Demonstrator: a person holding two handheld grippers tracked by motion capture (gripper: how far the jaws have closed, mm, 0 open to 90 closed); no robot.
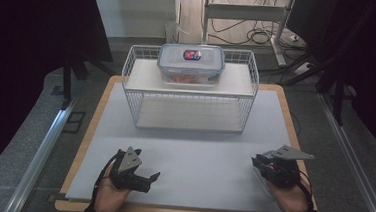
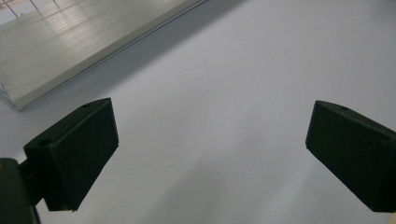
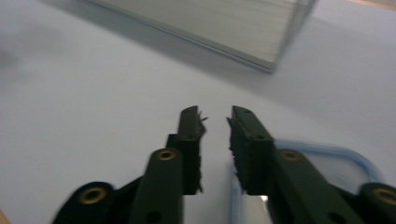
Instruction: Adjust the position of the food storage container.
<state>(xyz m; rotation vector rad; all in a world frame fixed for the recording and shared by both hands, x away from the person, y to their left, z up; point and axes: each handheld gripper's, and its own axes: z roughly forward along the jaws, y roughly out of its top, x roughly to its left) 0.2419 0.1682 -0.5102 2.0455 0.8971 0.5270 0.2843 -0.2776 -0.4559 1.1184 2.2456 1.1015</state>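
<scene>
Clear plastic, light, stiff, slick: the blue-rimmed piece (image 3: 327,161) lies near right on the mat (image 1: 198,152). My right tongs (image 3: 215,122) stand almost together at its rim, the best hold; whether they pinch it I cannot tell. My left tongs (image 2: 210,126) are spread.

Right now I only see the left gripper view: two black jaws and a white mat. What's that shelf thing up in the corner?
Observer: In the high view it's a white wire rack. A clear box with a blue-rimmed lid stands on its upper shelf.
Operator: Where's my other gripper?
Observer: The right gripper is low over the mat, near its right edge.
Operator: Is it holding anything?
Observer: In the right gripper view its jaws are nearly together, with a clear blue-rimmed lid just under them. I cannot tell whether they pinch it.
</scene>
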